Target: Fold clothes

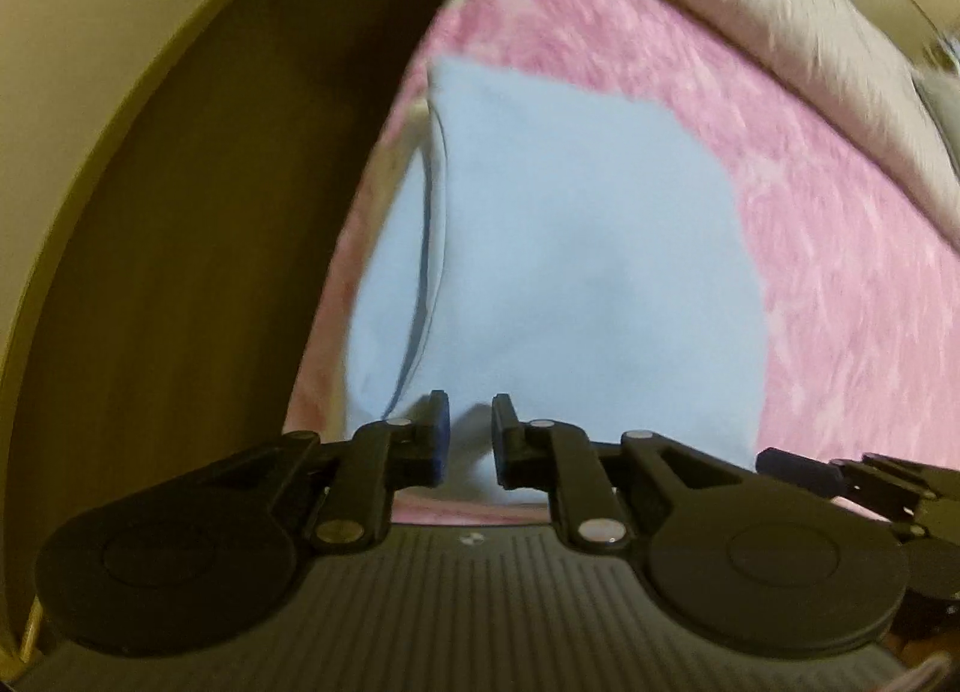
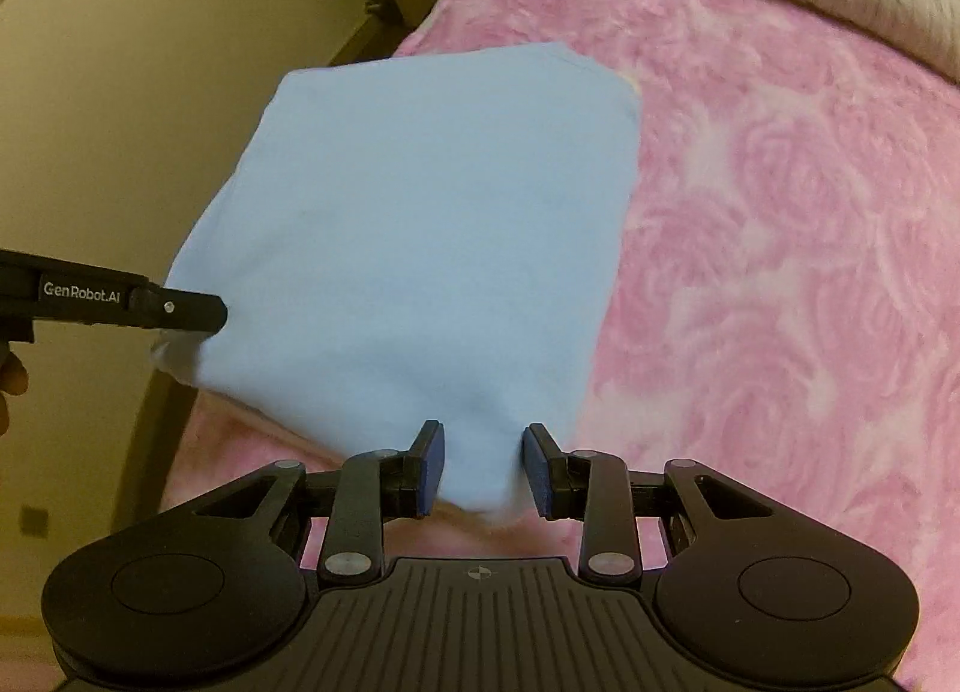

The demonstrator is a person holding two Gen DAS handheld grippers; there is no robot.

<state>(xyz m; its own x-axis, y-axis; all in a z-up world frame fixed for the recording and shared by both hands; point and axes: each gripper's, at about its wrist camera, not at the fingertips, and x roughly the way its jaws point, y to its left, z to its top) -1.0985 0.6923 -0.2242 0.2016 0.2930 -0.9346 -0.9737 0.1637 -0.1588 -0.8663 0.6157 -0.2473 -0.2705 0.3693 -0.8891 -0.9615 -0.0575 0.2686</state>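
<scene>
On my left wrist view the left hand-held gripper [image 1: 468,440] has its jaws a narrow gap apart, with a fold of the blue cloth [image 1: 558,248] sitting in that gap; I cannot tell whether the pads [image 1: 441,434] actually pinch the fabric or just flank it. The cloth lies on the pink blanket [image 1: 810,224] of the bed, close to the bed's left edge, and a layered seam runs down its left side where the fabric is doubled over. Beyond the blanket a grey quilt [image 1: 798,8] is bunched along the far side. The dark floor [image 1: 198,248] and a pale wall [image 1: 102,32] fill the left of this view, which is somewhat blurred. At the lower right edge I see the tip of the right hand-held gripper [image 1: 798,467]. On my right wrist view the right hand-held gripper [image 2: 483,467] has its jaws moderately apart, and the near corner of the cloth [image 2: 420,224] hangs down between them; the fabric fills most of the gap, but a firm grip is not something I can confirm. The cloth looks lifted and slightly draped at its near edge, with the far part over the blanket [image 2: 780,248]. The left hand-held gripper [image 2: 210,314] comes in from the left, its tip touching the cloth's left corner.
</scene>
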